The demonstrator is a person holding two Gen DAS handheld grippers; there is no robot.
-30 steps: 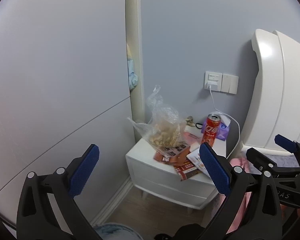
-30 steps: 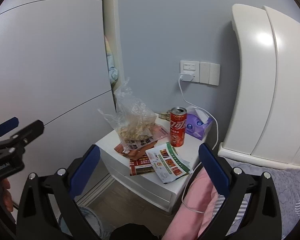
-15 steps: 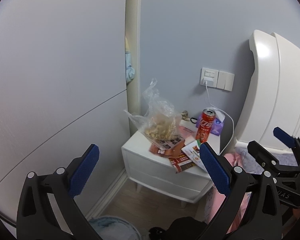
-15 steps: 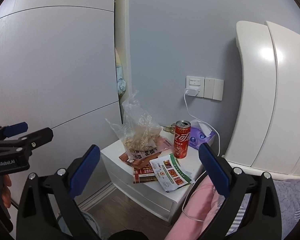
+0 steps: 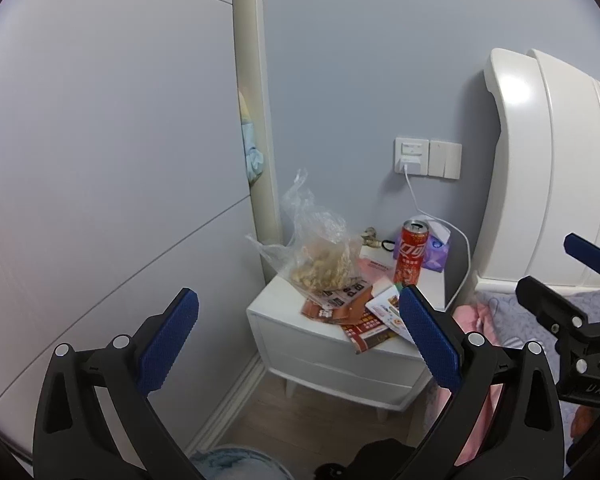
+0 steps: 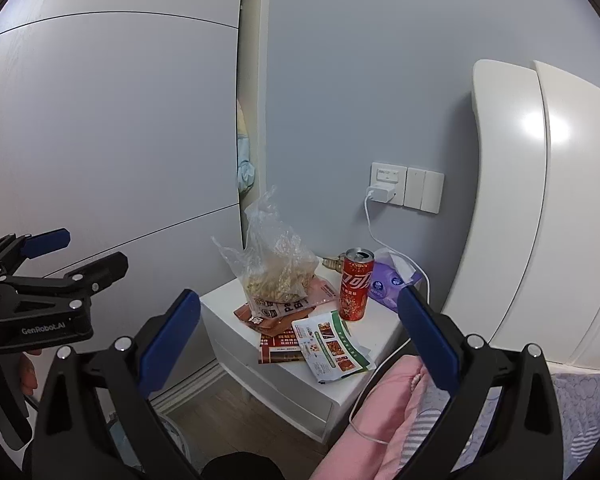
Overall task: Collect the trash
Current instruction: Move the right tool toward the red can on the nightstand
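both tools are up in the air with nothing in them. the left tool [image 5: 296,334] has its jaws spread wide, and the right tool [image 6: 298,334] is the same. neither is touching anything, and both sit well back from the counter [image 6: 224,300], which looks to me like lining up before picking a first grab.

the trash is all piled on that little white counter in the corner by the bed. a crinkly clear bag [image 6: 274,258] with some tan snack stuff sits at the far left of the top, slumped on a brown wrapper [image 6: 260,314]. flyers [image 6: 330,344] are fanned out at the near edge, one hanging a bit over the front, which i'd guess makes it an easy pinch. a red can [image 6: 354,284] stands upright just right of the bag, tab open, so it may still have liquid in it and i'd keep it level.

behind the can there's a purple tissue pack [image 6: 394,282], probably not trash. a white cable [image 6: 370,220] runs from the wall plug down past the counter's right side, so a careless swipe could snag it.

there's something round and pale blue on the floor, near left [image 5: 236,462], maybe the bin, but it's cut off so i can't tell.
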